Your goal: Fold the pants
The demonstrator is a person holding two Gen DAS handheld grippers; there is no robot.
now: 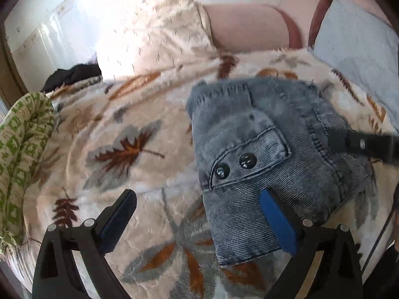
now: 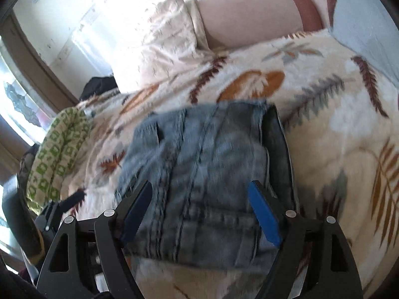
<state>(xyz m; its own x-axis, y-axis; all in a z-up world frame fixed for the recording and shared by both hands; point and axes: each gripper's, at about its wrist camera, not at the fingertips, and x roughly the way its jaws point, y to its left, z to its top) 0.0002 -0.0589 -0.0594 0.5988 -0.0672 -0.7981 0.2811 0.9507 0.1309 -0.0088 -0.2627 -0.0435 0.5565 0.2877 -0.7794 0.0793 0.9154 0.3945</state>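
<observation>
Faded blue-grey denim pants (image 1: 261, 149), folded into a compact bundle, button pocket up, lying flat on the leaf-patterned blanket (image 1: 119, 124)

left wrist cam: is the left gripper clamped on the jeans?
No, the left gripper stands open, its pads apart above the blanket, gripping nothing of the folded jeans.

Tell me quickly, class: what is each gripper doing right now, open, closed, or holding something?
Left gripper: open, holding nothing, beside the folded jeans.
Right gripper: open, holding nothing, above the folded jeans.
</observation>
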